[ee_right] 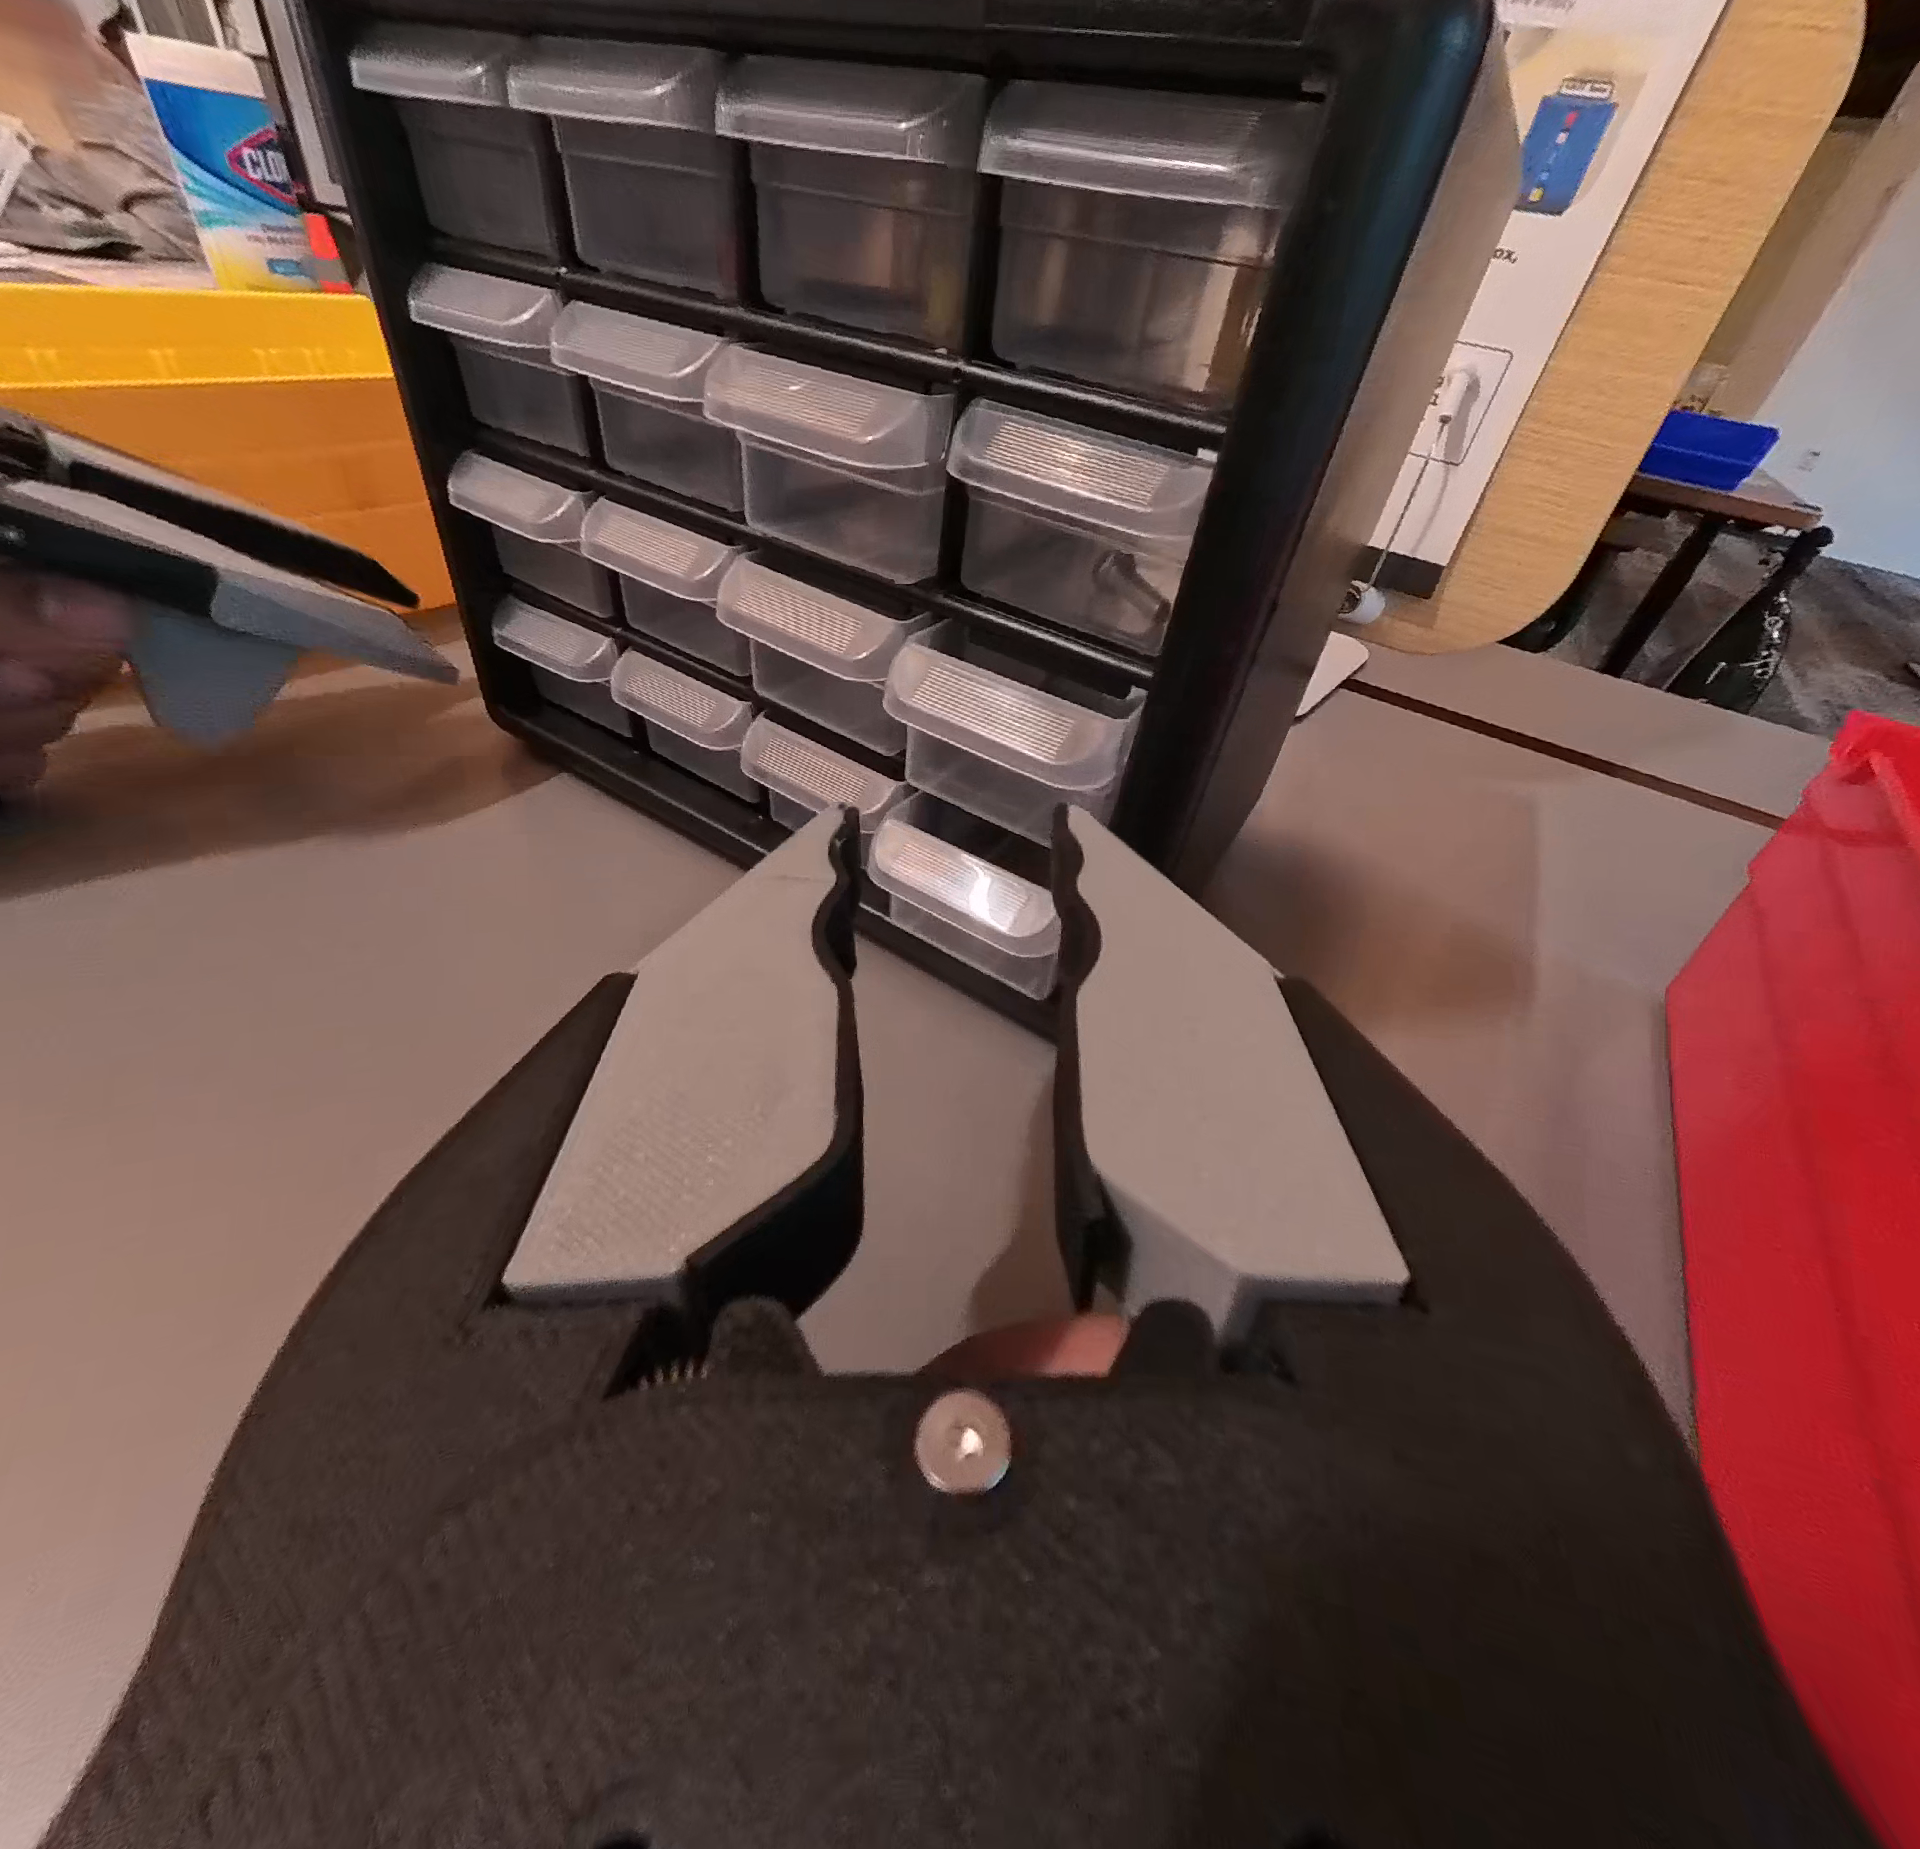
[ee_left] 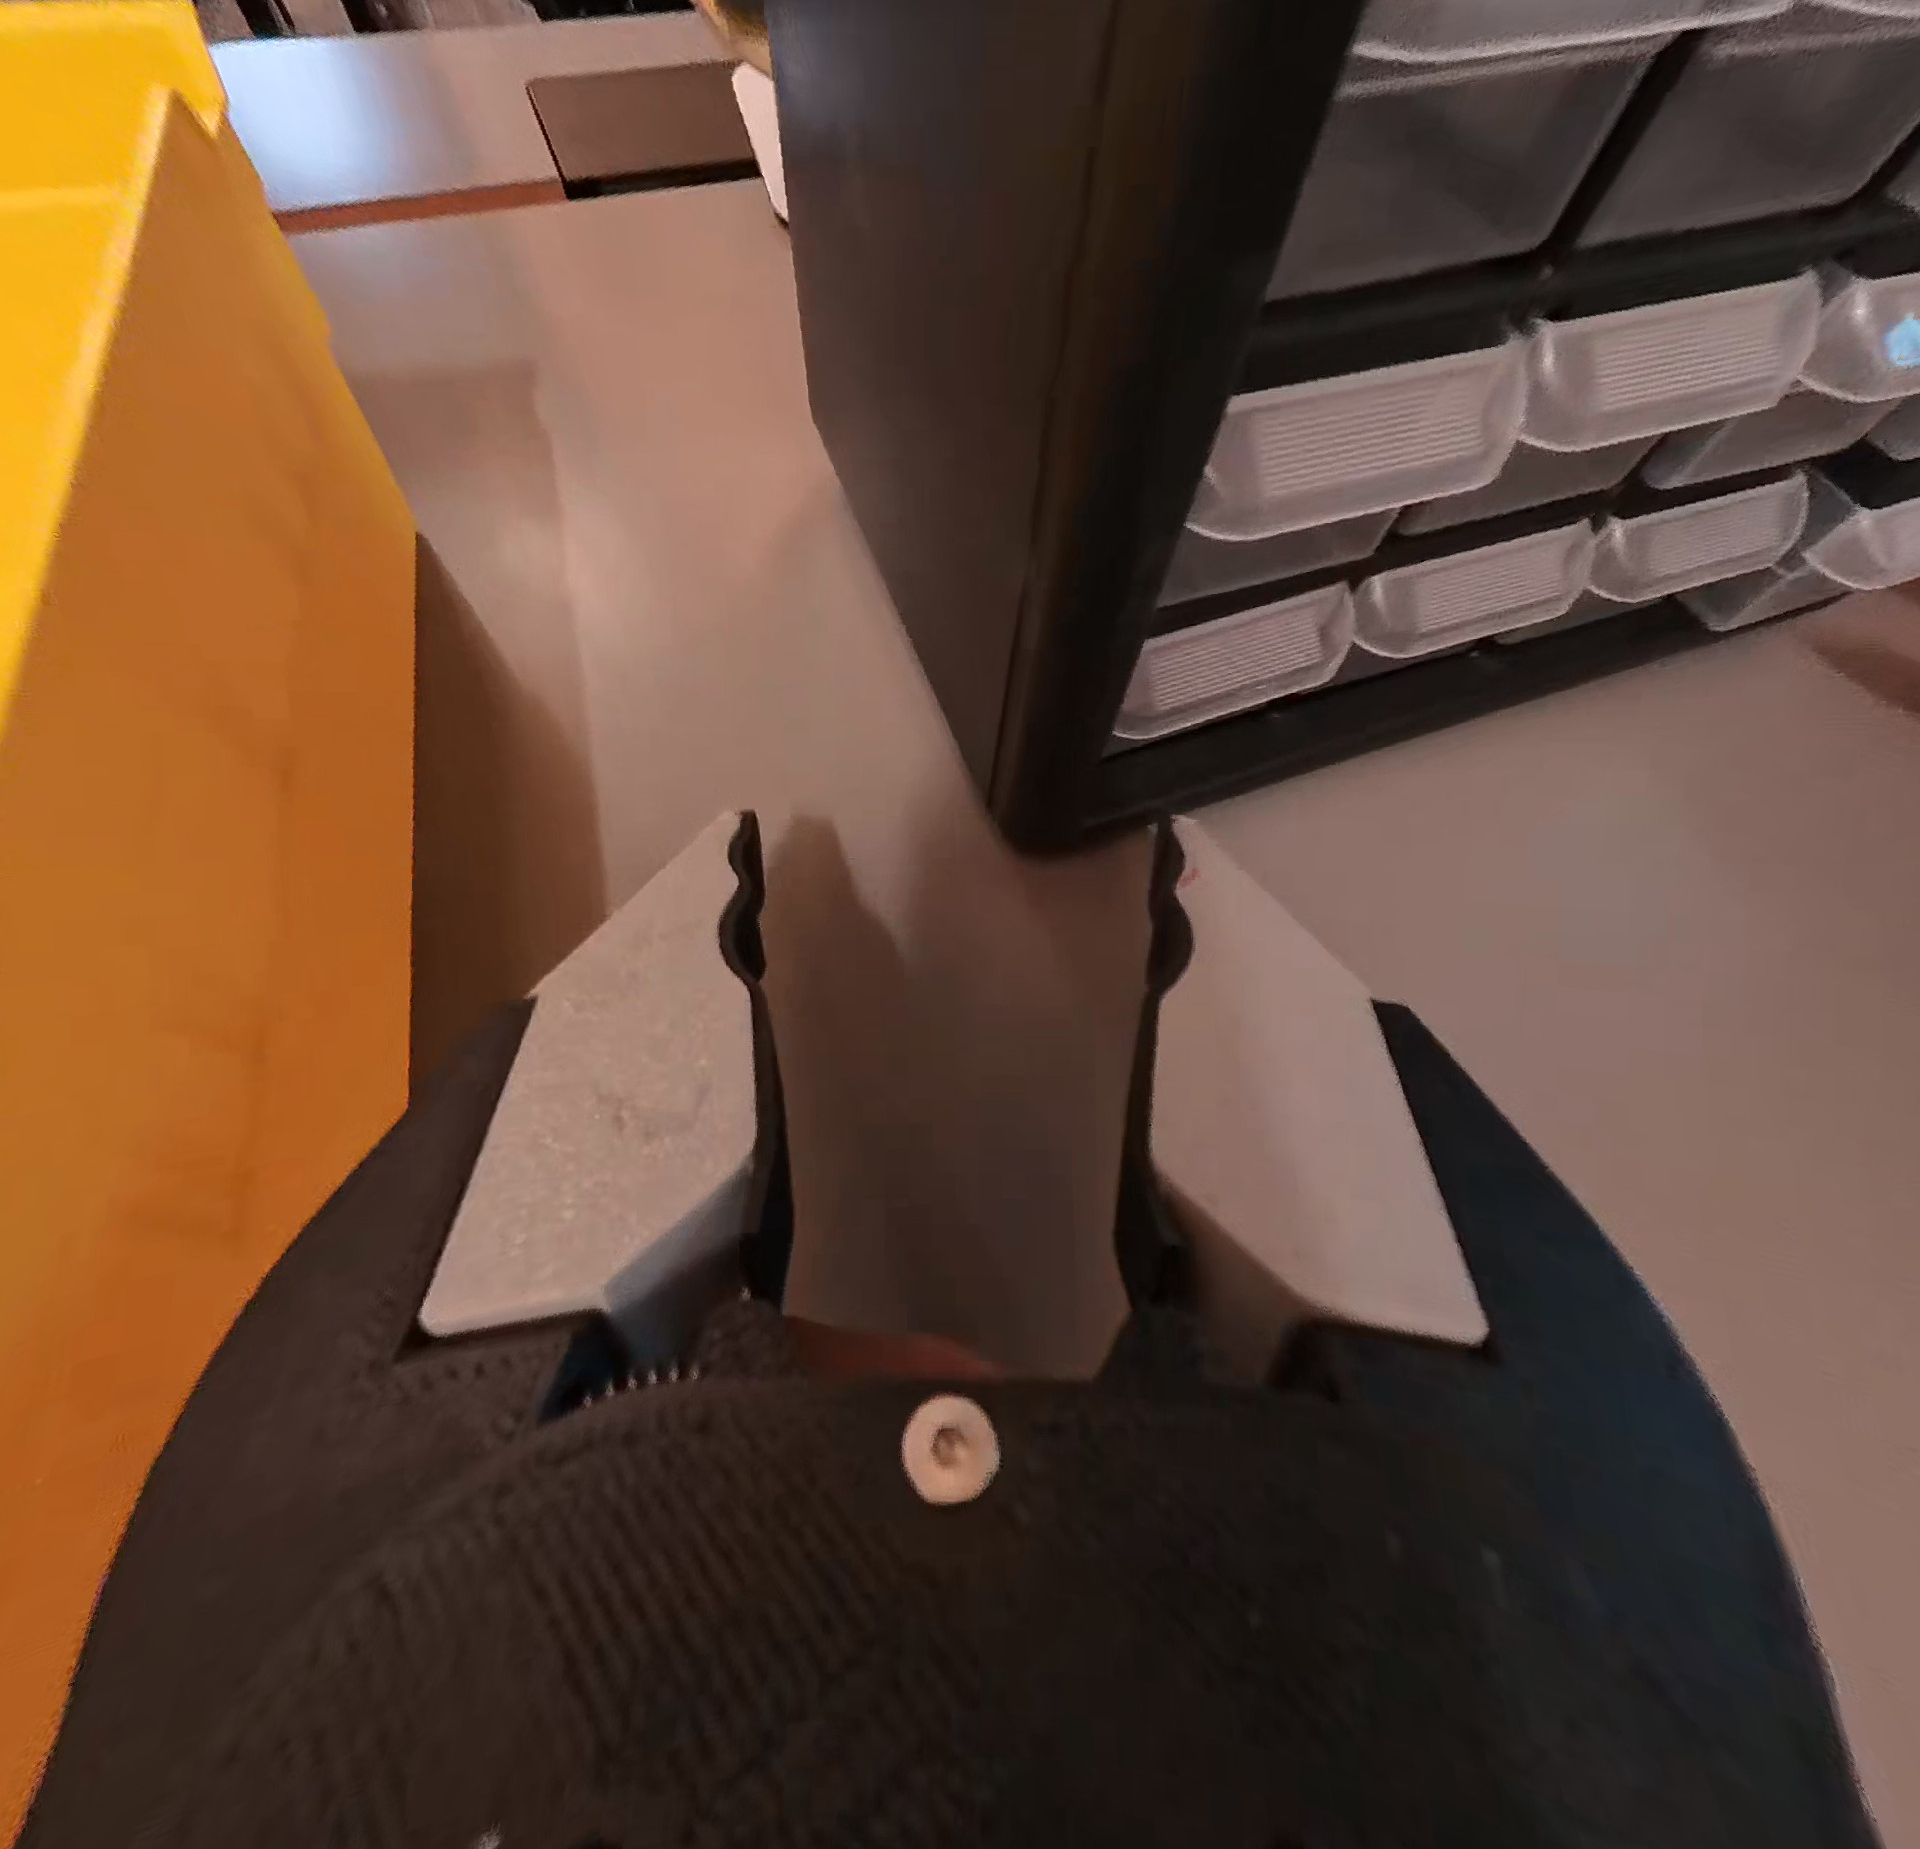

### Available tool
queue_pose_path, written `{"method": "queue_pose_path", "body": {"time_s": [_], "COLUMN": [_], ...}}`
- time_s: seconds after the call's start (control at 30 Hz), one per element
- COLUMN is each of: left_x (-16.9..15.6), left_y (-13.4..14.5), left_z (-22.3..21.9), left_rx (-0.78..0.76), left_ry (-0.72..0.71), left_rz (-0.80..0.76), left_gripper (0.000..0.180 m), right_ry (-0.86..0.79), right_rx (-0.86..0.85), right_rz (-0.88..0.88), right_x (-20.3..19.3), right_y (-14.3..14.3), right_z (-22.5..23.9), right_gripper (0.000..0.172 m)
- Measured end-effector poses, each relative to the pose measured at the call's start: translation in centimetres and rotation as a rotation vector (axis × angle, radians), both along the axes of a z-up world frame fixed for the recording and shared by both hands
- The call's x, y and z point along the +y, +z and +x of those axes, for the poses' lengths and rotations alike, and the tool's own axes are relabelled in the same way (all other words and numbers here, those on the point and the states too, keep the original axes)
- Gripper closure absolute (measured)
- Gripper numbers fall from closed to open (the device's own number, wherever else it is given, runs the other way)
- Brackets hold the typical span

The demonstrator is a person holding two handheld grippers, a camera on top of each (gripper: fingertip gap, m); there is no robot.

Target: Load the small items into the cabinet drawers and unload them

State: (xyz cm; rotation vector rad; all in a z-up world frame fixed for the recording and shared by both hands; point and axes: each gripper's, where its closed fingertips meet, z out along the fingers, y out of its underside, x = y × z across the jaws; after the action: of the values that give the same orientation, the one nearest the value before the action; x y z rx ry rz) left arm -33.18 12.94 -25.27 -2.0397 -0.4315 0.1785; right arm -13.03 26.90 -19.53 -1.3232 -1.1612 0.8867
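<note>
- The right claw (ee_right: 951, 843) is partly open and holds nothing; straight ahead of its tips, between them, is the handle of the bottom right clear plastic drawer (ee_right: 961, 900) of the black-framed cabinet of small transparent drawers (ee_right: 831, 397). I see no pad pressing on it.
- The left claw (ee_left: 956, 864) is wide open with only bare grey worktop (ee_left: 675, 449) between its fingers. The cabinet corner is just ahead, slightly to the right, and a tall yellow plastic bin (ee_left: 156, 656) is to its left.
- Progress, as I judge it: several drawers stand pulled out a little, and one on the right column seems to contain a small metal part (hard to identify). No small item is in either claw, so loading or unloading is left to do.
- A red plastic bin (ee_right: 1808, 1176) stands to the right of the right claw.
- Writing: the cabinet has an embossed mark on top, a blue-and-white container (ee_right: 239, 178) and a poster (ee_right: 1558, 137) behind it carry print; I do not repeat it.
</note>
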Motion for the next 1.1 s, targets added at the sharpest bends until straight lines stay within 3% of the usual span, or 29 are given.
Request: {"method": "queue_pose_path", "body": {"time_s": [0.2, 0.4, 0.57, 0.77, 0.87, 1.0, 1.1], "left_x": [0.1, 0.3, 0.2, 0.5, 0.5, 0.5, 0.5], "left_y": [-0.4, -0.7, 0.5, 0.3, 0.3, 0.4, 0.4], "left_z": [-0.2, -0.2, -0.5, -0.2, -0.2, -0.2, -0.2], "left_rx": [-0.04, -0.178, -0.222, -0.175, -0.171, -0.186, -0.189], "left_ry": [0.003, -0.02, -0.022, -0.031, -0.033, -0.033, -0.033], "left_rz": [-0.011, 0.03, 0.137, 0.104, 0.098, 0.114, 0.116], "left_gripper": [0.106, 0.113, 0.119, 0.119, 0.119, 0.119, 0.119], "right_ry": [0.062, 0.113, 0.133, 0.247, 0.273, 0.317, 0.245], "right_rx": [0.059, 0.137, 0.194, 0.302, 0.317, 0.431, 0.336], "right_rz": [-0.063, -0.217, -0.336, -0.439, -0.41, -0.281, -0.268], "right_x": [-1.2, -0.5, 0.4, -0.6, -1.1, -2.5, -2.1], "right_y": [2.1, 4.3, 4.4, 5.1, 5.4, 7.7, 6.0], "right_z": [-1.6, -4.0, -5.1, -4.8, -4.4, -2.6, -2.6], "right_gripper": [0.138, 0.139, 0.16, 0.14, 0.138, 0.16, 0.157]}}
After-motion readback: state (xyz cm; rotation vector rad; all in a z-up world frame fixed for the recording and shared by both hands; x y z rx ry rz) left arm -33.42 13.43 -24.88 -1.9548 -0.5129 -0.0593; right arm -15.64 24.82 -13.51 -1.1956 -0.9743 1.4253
